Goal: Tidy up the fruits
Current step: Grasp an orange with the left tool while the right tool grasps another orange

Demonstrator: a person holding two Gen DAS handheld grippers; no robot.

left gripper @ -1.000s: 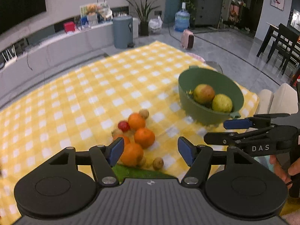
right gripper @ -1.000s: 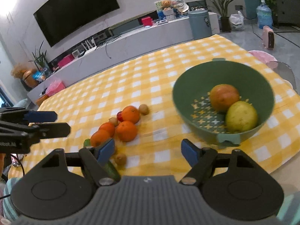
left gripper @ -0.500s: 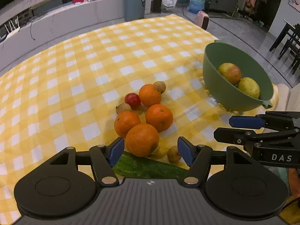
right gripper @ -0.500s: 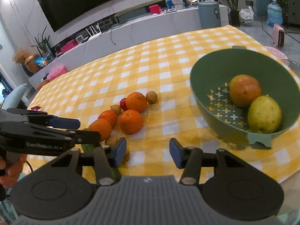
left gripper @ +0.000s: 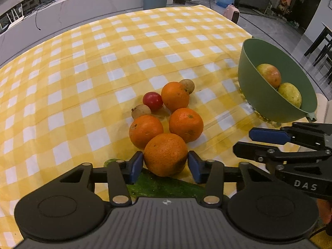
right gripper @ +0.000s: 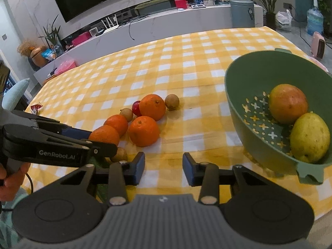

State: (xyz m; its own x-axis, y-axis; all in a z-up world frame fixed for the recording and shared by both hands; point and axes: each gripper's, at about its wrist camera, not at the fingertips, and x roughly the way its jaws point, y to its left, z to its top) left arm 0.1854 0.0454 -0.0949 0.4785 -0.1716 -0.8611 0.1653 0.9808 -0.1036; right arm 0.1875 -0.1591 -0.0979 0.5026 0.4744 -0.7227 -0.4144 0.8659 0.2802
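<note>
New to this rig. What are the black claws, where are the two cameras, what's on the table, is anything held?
No robot here: a person holds a two-finger gripper in each hand, and a fisheye camera on each one looks along its fingers.

Left view: the left gripper has its jaws either side of the nearest orange, seemingly not clamped yet. The right gripper is open and empty.

On the checked cloth lie three more oranges, a small red fruit, small brown fruits and a cucumber. The green bowl holds two larger fruits.

White letters "DAS" stand on the side of the right gripper [left gripper: 269, 143], and "GenRobot.AI" is printed in white on the left gripper [right gripper: 83, 139].
</note>
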